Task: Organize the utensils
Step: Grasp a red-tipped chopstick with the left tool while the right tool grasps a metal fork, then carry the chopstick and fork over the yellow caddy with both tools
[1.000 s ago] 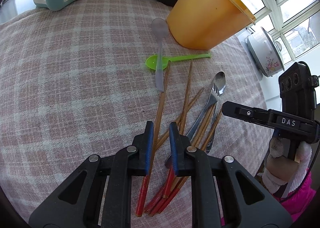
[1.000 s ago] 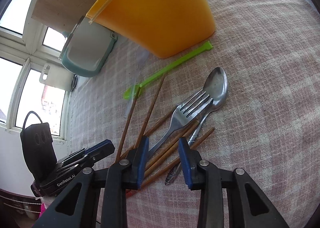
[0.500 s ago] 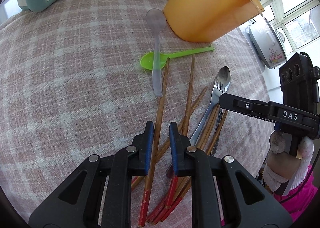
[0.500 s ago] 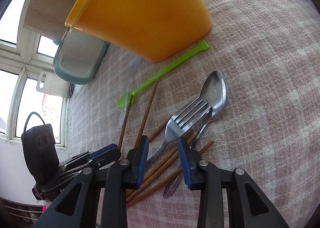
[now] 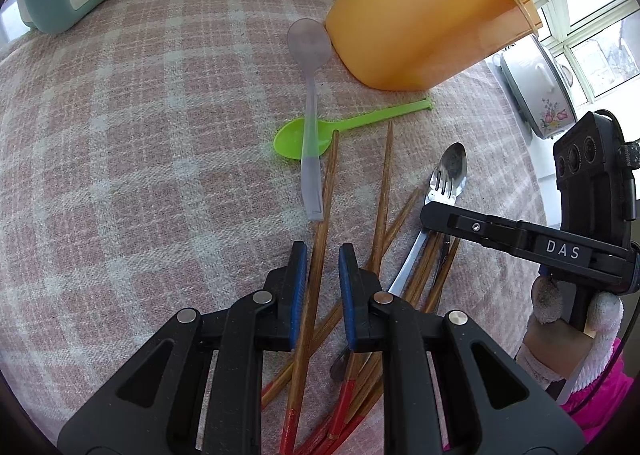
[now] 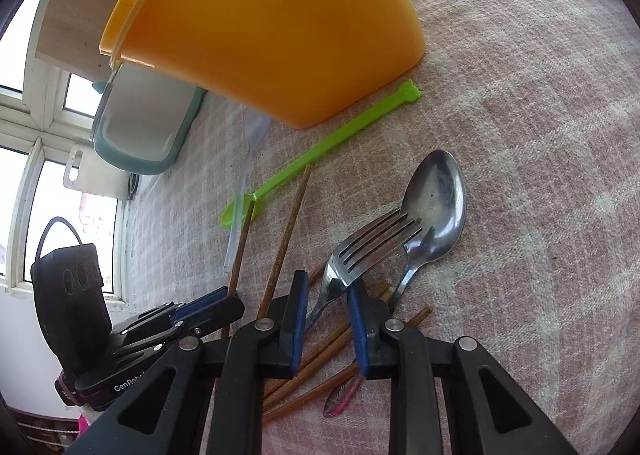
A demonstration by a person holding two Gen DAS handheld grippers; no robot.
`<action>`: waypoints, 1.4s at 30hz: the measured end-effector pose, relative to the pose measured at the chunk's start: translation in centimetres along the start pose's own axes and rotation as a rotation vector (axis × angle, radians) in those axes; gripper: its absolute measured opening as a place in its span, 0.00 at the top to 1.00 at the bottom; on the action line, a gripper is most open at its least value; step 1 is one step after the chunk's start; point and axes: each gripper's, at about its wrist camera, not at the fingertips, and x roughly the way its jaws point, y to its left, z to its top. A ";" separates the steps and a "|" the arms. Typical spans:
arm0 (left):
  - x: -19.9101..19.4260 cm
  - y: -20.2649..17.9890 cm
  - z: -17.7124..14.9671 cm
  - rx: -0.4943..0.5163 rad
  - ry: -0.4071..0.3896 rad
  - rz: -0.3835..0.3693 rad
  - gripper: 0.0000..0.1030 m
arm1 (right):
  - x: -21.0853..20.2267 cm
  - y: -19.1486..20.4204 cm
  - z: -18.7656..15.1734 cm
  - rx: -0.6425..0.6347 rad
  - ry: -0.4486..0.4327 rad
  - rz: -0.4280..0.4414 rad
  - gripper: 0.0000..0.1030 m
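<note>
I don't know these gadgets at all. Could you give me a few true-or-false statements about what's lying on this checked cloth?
1. The clear spoon lies across the green spoon. True.
2. The metal fork sits inside the orange container. False: it lies on the cloth, tines over the metal spoon.
3. One chopstick runs between the left tool's fingers. True.
4. Their ends are painted blue. False: the chopsticks have red ends.
</note>
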 end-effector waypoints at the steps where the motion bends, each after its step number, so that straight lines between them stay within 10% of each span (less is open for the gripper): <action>1: 0.1 0.0 0.2 0.002 -0.002 0.001 0.86 | 0.1 0.0 -0.1 -0.001 0.000 -0.004 0.90; 23: -4.5 -0.8 -2.3 -0.005 -0.154 0.004 0.97 | -4.2 1.5 -1.9 -0.133 -0.142 -0.030 0.97; 42: -11.7 -1.8 -4.0 0.044 -0.328 -0.014 0.97 | -11.4 7.4 -6.1 -0.385 -0.362 -0.230 1.00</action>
